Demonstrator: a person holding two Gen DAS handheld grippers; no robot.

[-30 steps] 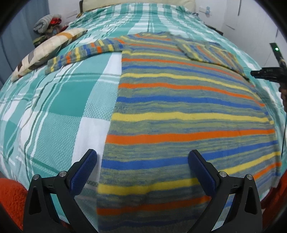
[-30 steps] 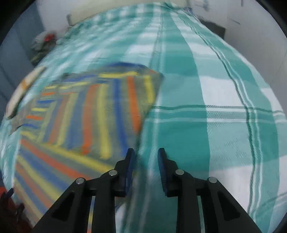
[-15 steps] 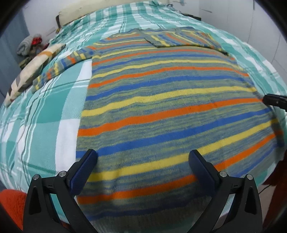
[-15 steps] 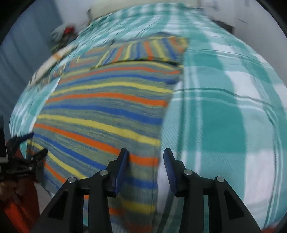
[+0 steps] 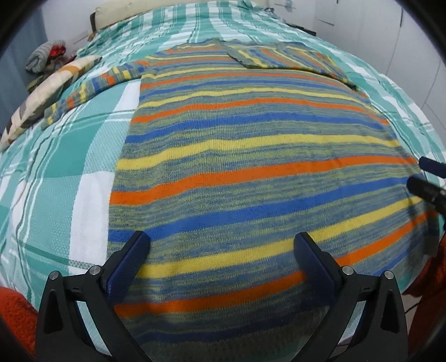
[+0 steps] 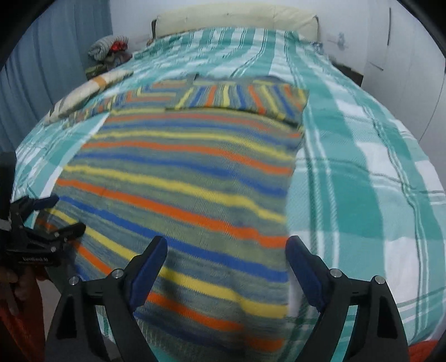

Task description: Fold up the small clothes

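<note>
A striped knit sweater (image 5: 251, 156) (image 6: 189, 178) in blue, orange, yellow and green lies flat on the bed. Its right sleeve (image 5: 284, 60) (image 6: 242, 97) is folded across the chest; its left sleeve (image 5: 92, 89) stretches out toward the pillow. My left gripper (image 5: 221, 256) hovers open over the hem's left part, nothing between its fingers. My right gripper (image 6: 225, 260) hangs over the hem's right corner, its jaws opening wide, with no cloth pinched. Each gripper shows at the edge of the other's view: the right gripper's fingertips (image 5: 426, 181) and the left gripper (image 6: 41, 222).
A teal and white plaid bedspread (image 6: 362, 167) covers the bed. A patterned pillow (image 5: 47, 94) lies at the left, with a pile of clothes (image 5: 44, 57) behind it. A cream headboard (image 6: 237, 18) and white walls are beyond. Orange fabric (image 5: 14, 314) shows at the near corners.
My right gripper swept from the folded sleeve back to the hem's right corner and its jaws widened from nearly shut to wide. The left gripper shifted slightly right over the hem.
</note>
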